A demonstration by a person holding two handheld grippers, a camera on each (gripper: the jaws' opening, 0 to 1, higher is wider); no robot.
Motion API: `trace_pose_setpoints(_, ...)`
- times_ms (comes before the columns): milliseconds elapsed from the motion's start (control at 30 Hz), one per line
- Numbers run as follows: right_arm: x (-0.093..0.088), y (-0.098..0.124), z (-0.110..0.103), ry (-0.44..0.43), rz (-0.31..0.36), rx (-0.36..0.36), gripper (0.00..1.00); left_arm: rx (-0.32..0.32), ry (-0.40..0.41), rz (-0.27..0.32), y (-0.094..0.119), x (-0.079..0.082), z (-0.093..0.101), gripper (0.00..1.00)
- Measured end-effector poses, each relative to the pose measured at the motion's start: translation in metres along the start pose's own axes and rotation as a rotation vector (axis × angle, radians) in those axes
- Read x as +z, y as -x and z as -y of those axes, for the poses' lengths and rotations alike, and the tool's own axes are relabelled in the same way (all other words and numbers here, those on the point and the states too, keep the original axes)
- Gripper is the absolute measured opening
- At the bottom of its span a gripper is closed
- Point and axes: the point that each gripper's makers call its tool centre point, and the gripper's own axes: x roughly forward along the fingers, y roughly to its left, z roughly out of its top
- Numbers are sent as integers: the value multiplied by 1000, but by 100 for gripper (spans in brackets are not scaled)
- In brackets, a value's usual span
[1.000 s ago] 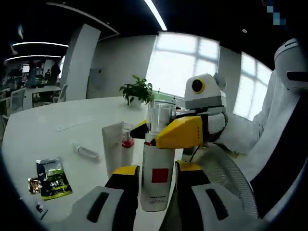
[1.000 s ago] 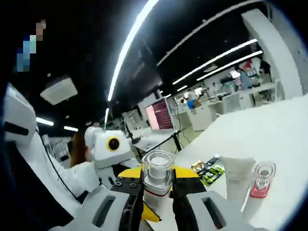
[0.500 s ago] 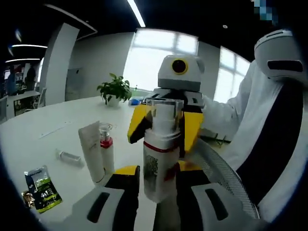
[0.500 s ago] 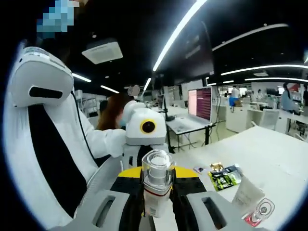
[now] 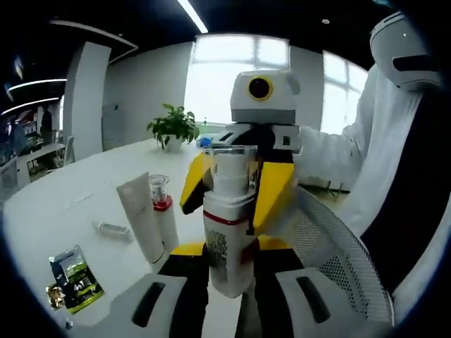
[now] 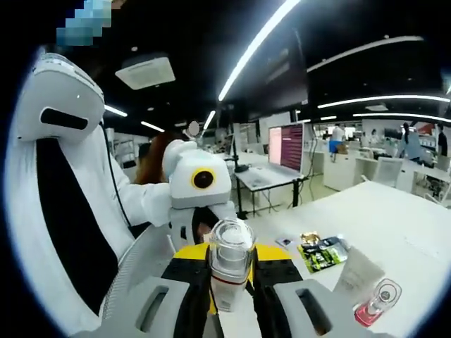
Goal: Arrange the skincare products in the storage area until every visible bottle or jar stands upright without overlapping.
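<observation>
Both tools (image 5: 231, 264) (image 6: 231, 278) on clear-capped cylindrical bottle (image 5: 229, 225)

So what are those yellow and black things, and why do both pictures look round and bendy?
They are grabbing tools, one in each of a person's hands, each with two jaws. A small wide-eyed camera rides on each tool, which bends the picture into a circle.

In the left gripper view, the left gripper has its jaws closed around the lower part of a white pump bottle with a clear cap. The right gripper comes in from the far side and holds the same bottle higher up. In the right gripper view you see that from the other side: the right gripper, the bottle, and the left gripper behind it.

On the white table stand a white tube and a small red-collared bottle. A small clear item and a green packet lie flat. A potted plant stands farther back.
</observation>
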Motion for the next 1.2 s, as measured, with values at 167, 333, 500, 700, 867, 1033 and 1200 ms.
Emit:
trace_pose_setpoints(167, 8, 0, 7, -45, 56, -71, 15, 49, 36, 50, 0, 7, -10, 20)
trace_pose_setpoints(333, 18, 3, 17, -104, 120, -148, 15, 117, 27, 46, -6, 6, -16, 20)
trace_pose_setpoints(500, 16, 2, 14, -81, 112, -141, 14, 104, 38, 48, -10, 1, -12, 20)
trace_pose_setpoints(700, 2, -1, 11, -50, 59, -110, 12, 84, 37, 11, -15, -13, -12, 21)
trace_pose_setpoints(867, -12, -6, 9, 16, 8, -98, 12, 88, -10, -10, -21, -27, -17, 24)
trace_pose_setpoints(1033, -25, -6, 9, 46, -1, -67, 12, 85, -34, -67, -22, -41, -22, 27)
trace_pose_setpoints(1200, -37, -11, 10, 75, -21, -43, 12, 63, -78, -112, -28, -46, -23, 27)
